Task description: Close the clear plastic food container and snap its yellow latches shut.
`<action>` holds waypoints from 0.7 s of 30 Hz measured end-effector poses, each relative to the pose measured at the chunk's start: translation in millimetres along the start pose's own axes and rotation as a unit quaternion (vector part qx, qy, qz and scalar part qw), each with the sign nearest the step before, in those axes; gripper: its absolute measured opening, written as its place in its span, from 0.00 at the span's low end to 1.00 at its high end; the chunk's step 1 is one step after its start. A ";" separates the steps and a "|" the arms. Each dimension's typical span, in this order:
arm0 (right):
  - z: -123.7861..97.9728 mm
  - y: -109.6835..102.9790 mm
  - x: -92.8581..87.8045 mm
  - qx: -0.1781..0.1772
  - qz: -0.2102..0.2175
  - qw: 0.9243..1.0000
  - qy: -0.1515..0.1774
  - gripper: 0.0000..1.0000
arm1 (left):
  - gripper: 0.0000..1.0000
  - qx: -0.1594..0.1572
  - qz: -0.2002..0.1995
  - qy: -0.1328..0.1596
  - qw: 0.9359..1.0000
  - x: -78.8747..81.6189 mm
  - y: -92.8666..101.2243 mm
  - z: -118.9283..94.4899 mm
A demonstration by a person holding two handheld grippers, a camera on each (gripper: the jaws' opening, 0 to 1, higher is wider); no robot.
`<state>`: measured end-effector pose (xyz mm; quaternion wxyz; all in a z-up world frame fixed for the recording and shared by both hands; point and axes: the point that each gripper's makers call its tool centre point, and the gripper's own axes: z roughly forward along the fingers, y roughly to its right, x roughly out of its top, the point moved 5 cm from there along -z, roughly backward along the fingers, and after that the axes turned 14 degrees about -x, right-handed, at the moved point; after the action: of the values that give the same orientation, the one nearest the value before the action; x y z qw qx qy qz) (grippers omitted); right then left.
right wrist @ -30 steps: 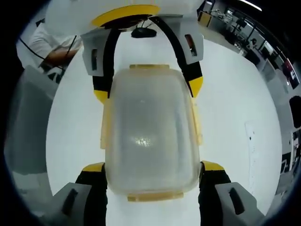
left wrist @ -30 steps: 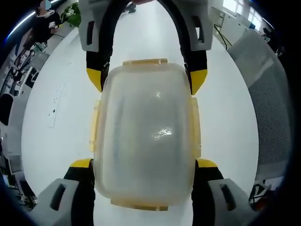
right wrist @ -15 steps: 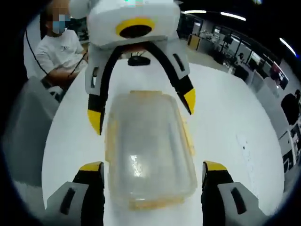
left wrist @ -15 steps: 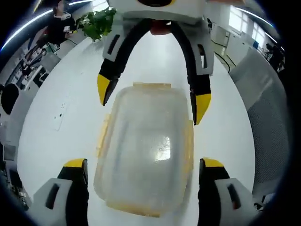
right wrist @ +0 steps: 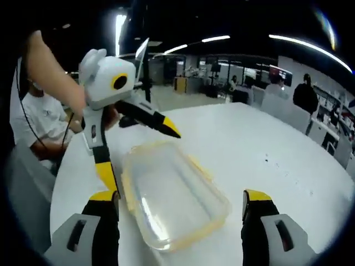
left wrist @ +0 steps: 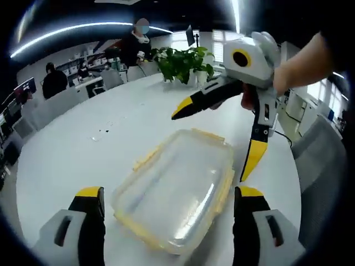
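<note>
Lid is on the clear food container (left wrist: 177,197), seated flat on the white counter (left wrist: 83,149). Yellow latches (left wrist: 224,185) lie flush along the rims and look snapped down, but fisheye blur means I can't confirm every one is clicked. Judgement: task basically done, at most a latch check left.

Left gripper (left wrist: 169,208): fingers spread wide, holding nothing. Container sits between and just ahead of the tips, touching neither.

Right gripper (right wrist: 180,208): fingers also wide apart, empty. Container lies between its tips, nearer the left-hand one in the right gripper view, no clear contact.

Each gripper also shows in the other's view, raised above the far end of the container, clear of it.
</note>
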<state>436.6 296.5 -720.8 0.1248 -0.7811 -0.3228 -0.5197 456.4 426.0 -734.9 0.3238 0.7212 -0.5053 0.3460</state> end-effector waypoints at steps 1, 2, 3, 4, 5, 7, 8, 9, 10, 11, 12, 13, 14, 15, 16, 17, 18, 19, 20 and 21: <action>-1.3 0.1 -1.0 -0.006 0.007 1.000 0.001 0.94 | 0.97 0.005 -0.006 0.009 1.000 -0.6 -0.5 -0.7; -2.1 0.5 -5.0 -0.013 0.015 1.000 -0.001 0.95 | 0.96 0.020 -0.018 0.018 0.999 -2.8 -1.6 -3.3; -2.5 0.3 -7.9 -0.016 0.016 1.000 -0.003 0.95 | 0.96 0.025 -0.023 0.019 0.999 -4.8 -2.0 -4.5; -3.3 -0.4 -10.3 -0.018 0.015 1.000 -0.004 0.95 | 0.96 0.025 -0.029 0.028 0.999 -7.0 0.0 -4.4; -3.9 -1.3 -13.0 -0.020 0.016 1.000 -0.006 0.95 | 0.95 0.024 -0.032 0.030 0.999 -9.2 1.5 -4.8; -6.1 -3.8 -18.4 -0.022 0.031 0.999 -0.008 0.94 | 0.95 0.025 -0.034 0.031 0.999 -13.3 5.4 -6.0; -6.9 -5.3 -20.6 -0.023 0.037 0.999 -0.009 0.95 | 0.95 0.025 -0.035 0.033 0.999 -15.0 6.6 -5.9; -8.5 -7.5 -23.9 -0.026 0.047 0.999 -0.011 0.95 | 0.95 0.024 -0.038 0.034 0.998 -18.1 8.2 -5.8; -9.4 -10.3 -27.1 -0.026 0.063 0.998 -0.015 0.95 | 0.94 0.024 -0.043 0.034 0.998 -20.7 8.9 -5.5; -10.4 -12.2 -30.3 -0.027 0.061 0.998 -0.014 0.96 | 0.95 0.027 -0.048 0.037 0.998 -23.8 10.7 -6.3; -11.3 -14.1 -32.2 -0.028 0.061 0.998 -0.014 0.95 | 0.95 0.030 -0.049 0.039 0.998 -24.8 12.3 -7.5; -12.1 -15.5 -36.4 -0.032 0.062 0.997 -0.018 0.95 | 0.95 0.036 -0.056 0.048 0.997 -26.4 13.5 -9.2; -13.0 -16.3 -38.2 -0.034 0.063 0.997 -0.018 0.95 | 0.95 0.042 -0.060 0.051 0.996 -27.9 13.2 -10.0; -14.6 -17.6 -40.3 -0.038 0.065 0.997 -0.020 0.95 | 0.96 0.047 -0.061 0.056 0.995 -29.8 13.1 -11.2; -15.1 -17.9 -42.1 -0.040 0.067 0.997 -0.021 0.95 | 0.97 0.050 -0.063 0.061 0.995 -31.2 12.8 -11.7; -15.0 -17.7 -44.6 -0.043 0.069 0.996 -0.022 0.95 | 0.97 0.051 -0.066 0.064 0.994 -33.0 12.5 -11.6; -15.3 -17.7 -47.6 -0.047 0.072 0.996 -0.023 0.95 | 0.98 0.052 -0.072 0.066 0.994 -36.5 12.3 -11.1; -15.5 -18.0 -49.7 -0.049 0.073 0.996 -0.023 0.95 | 0.98 0.054 -0.072 0.065 0.994 -38.8 12.3 -10.4; -15.4 -18.6 -53.0 -0.053 0.074 0.996 -0.025 0.95 | 0.98 0.056 -0.072 0.064 0.994 -42.3 12.4 -9.1; -15.7 -18.9 -55.2 -0.054 0.077 0.995 -0.026 0.94 | 0.98 0.057 -0.072 0.063 0.994 -44.0 12.8 -8.5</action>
<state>399.2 281.8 -766.0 0.1133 -0.8226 -0.2366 -0.5045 431.7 451.7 -765.1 0.3376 0.7499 -0.4097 0.3948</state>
